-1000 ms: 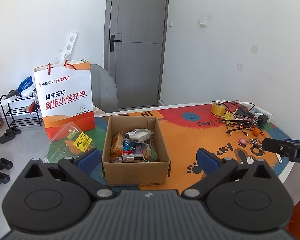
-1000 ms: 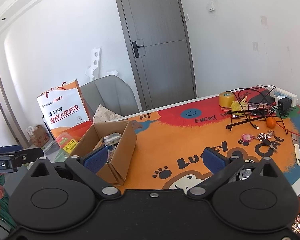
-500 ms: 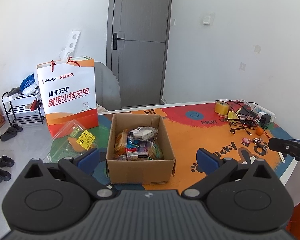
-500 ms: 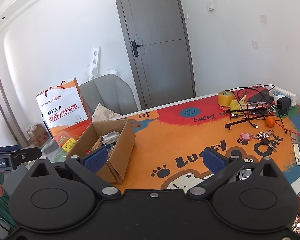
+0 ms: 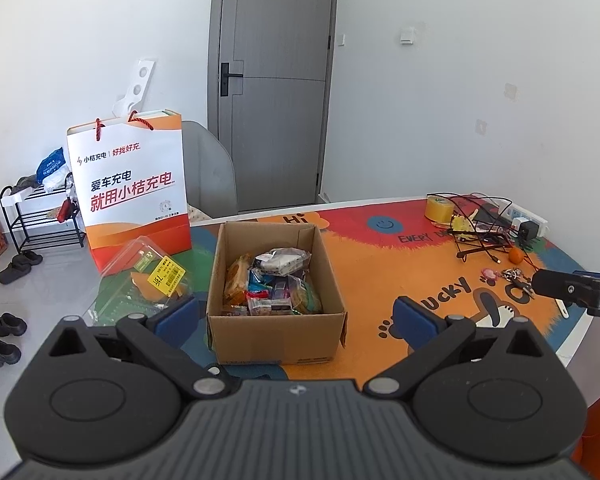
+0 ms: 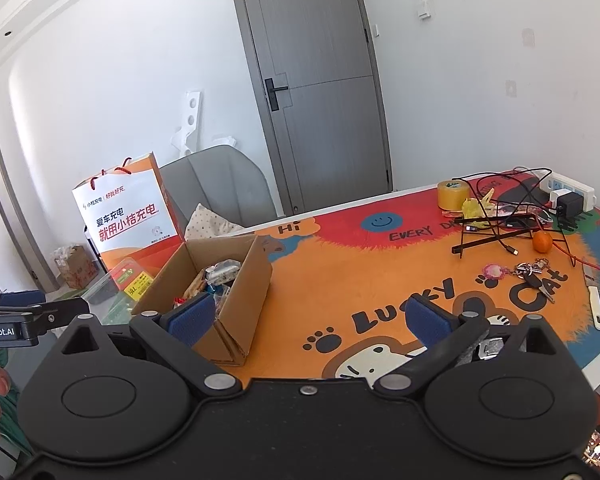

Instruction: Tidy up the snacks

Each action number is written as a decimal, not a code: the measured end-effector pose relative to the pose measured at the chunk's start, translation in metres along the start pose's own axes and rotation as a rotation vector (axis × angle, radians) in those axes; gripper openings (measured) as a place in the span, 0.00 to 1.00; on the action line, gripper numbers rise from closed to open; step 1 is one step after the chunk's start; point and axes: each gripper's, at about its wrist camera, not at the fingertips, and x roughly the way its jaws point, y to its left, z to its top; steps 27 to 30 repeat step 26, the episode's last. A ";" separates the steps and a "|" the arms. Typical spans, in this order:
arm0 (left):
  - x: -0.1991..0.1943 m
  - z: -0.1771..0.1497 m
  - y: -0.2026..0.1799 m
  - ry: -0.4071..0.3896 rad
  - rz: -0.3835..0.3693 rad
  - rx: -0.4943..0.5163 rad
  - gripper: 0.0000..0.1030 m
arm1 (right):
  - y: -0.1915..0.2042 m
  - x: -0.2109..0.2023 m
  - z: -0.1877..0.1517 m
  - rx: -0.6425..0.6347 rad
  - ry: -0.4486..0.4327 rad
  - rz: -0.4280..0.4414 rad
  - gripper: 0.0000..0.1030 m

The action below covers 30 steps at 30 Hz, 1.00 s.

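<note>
Open brown cardboard box (image 5: 274, 300) sits on the table w/ the bright orange cartoon mat (image 5: 380, 264), wrapped snack packets (image 5: 272, 284) piled loose inside. Left gripper (image 5: 296, 314) is spread wide, empty, framing the box, prob. lined up to reach in. Right gripper (image 6: 316, 316) likewise wide, empty, hovers beside the box over bare mat, likely on standby.

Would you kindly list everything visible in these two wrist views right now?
cardboard box: one, brown, open, on the mat
snacks: several, mixed colours, inside the box
clear container: one, yellow label, left of the box
paper bag: one, orange-white, behind the container
mat: one, orange cartoon print, covering the table
tape roll: one, yellow, far right
orange: one, by the cables
keys: one bunch, on the mat
left gripper: open, empty
right gripper: open, empty
</note>
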 end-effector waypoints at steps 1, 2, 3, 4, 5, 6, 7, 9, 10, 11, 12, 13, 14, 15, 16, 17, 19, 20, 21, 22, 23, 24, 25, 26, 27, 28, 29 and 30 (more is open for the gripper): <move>0.000 0.000 0.000 0.002 0.001 0.001 0.99 | 0.000 0.000 0.000 0.000 0.000 0.000 1.00; 0.000 0.000 0.000 0.003 0.003 0.002 0.99 | 0.000 0.000 0.000 0.000 -0.001 0.001 1.00; 0.000 0.000 0.000 0.001 0.003 0.003 0.99 | 0.000 0.000 0.000 0.001 0.000 0.001 1.00; 0.000 0.000 0.000 0.001 0.003 0.002 0.99 | 0.000 0.001 -0.001 0.000 0.003 0.000 1.00; 0.000 0.000 0.000 0.001 0.001 0.000 0.99 | 0.000 0.002 -0.001 0.000 0.005 -0.003 1.00; 0.000 0.000 0.000 0.001 -0.002 0.000 0.99 | 0.000 0.002 -0.002 -0.002 0.005 -0.005 1.00; 0.000 0.000 -0.001 0.001 -0.003 0.002 0.99 | 0.000 0.001 -0.002 -0.003 0.003 -0.006 1.00; -0.001 -0.001 -0.002 -0.001 -0.004 0.007 0.99 | -0.001 0.000 -0.002 -0.002 0.003 -0.006 1.00; -0.001 -0.001 -0.002 0.000 -0.006 0.007 0.99 | -0.001 0.000 -0.002 -0.002 0.002 -0.006 1.00; -0.001 -0.001 -0.002 0.000 -0.007 0.007 0.99 | -0.001 0.000 -0.002 -0.001 0.001 -0.006 1.00; 0.000 -0.001 -0.002 0.001 -0.007 0.008 0.99 | -0.001 0.001 -0.002 -0.002 0.002 -0.006 1.00; 0.000 -0.001 -0.002 0.001 -0.006 0.008 0.99 | -0.001 0.001 -0.002 -0.003 0.003 -0.006 1.00; 0.000 -0.001 -0.002 0.001 -0.007 0.007 0.99 | 0.000 0.002 -0.002 -0.005 0.006 -0.006 1.00; 0.000 -0.001 -0.002 0.002 -0.009 0.006 0.99 | 0.000 0.002 -0.002 -0.006 0.006 -0.007 1.00; 0.000 -0.001 -0.002 0.002 -0.009 0.006 0.99 | 0.000 0.002 -0.002 -0.006 0.006 -0.007 1.00; 0.000 -0.001 -0.003 0.001 -0.010 0.007 0.99 | 0.000 0.002 -0.001 -0.005 0.005 -0.007 1.00; 0.000 -0.001 -0.003 0.000 -0.010 0.010 0.99 | -0.001 0.002 -0.001 -0.004 0.000 -0.009 1.00; 0.000 -0.001 -0.004 -0.001 -0.010 0.011 0.99 | -0.001 0.002 -0.001 -0.004 0.000 -0.009 1.00; 0.000 -0.001 -0.004 -0.002 -0.010 0.012 0.99 | -0.001 0.002 -0.001 -0.003 -0.001 -0.009 1.00; -0.001 -0.001 -0.004 -0.003 -0.012 0.012 0.99 | -0.001 0.002 -0.001 -0.002 -0.001 -0.010 1.00; -0.001 -0.001 -0.005 -0.003 -0.013 0.013 0.99 | -0.002 0.002 -0.001 0.001 0.000 -0.011 1.00; -0.001 -0.001 -0.005 -0.004 -0.014 0.014 0.99 | -0.002 0.002 -0.001 0.003 0.000 -0.012 1.00; -0.001 -0.001 -0.006 -0.004 -0.015 0.015 0.99 | -0.002 0.002 -0.001 0.005 0.001 -0.012 1.00; -0.001 -0.001 -0.006 -0.004 -0.015 0.017 0.99 | -0.002 0.002 0.000 0.005 0.001 -0.013 1.00; -0.001 -0.001 -0.006 -0.004 -0.015 0.017 0.99 | -0.002 0.002 0.000 0.005 0.001 -0.013 1.00; -0.001 -0.001 -0.006 -0.004 -0.015 0.017 0.99 | -0.002 0.002 0.000 0.005 0.001 -0.013 1.00; -0.001 -0.001 -0.006 -0.004 -0.015 0.017 0.99 | -0.002 0.002 0.000 0.005 0.001 -0.013 1.00; -0.001 -0.001 -0.006 -0.004 -0.015 0.017 0.99 | -0.002 0.002 0.000 0.005 0.001 -0.013 1.00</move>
